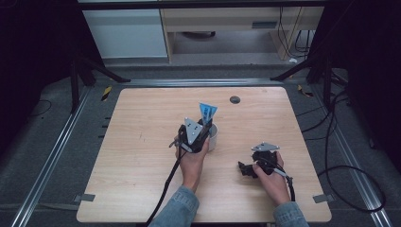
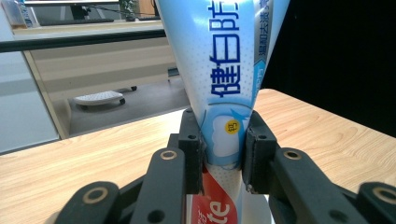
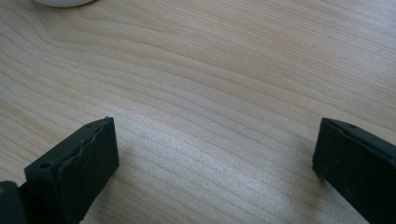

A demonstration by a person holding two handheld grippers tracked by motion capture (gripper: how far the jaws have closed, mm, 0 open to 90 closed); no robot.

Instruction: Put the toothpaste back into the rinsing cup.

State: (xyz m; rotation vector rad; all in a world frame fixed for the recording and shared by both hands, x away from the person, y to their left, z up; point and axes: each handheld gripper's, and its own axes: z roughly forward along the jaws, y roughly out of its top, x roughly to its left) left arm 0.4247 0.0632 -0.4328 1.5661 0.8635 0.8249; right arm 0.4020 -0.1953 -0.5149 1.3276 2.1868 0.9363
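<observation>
Clamped between the jaws of the left gripper (image 2: 223, 149) is a toothpaste tube (image 2: 219, 79) (blue and white, flat end up), held upright in a white cup (image 1: 212, 135) mid-table. Jaws of the right gripper (image 3: 215, 154) are spread wide over bare table (image 3: 224, 70).

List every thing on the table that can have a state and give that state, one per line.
Toothpaste tube: upright, wide crimped end up, clamped between the left gripper's fingers, lower end at the cup.
White cup: standing upright on the table, partly hidden behind the left gripper.
Left gripper: shut on the toothpaste tube.
Right gripper: open, holding nothing, fingers low over the bare table.
</observation>
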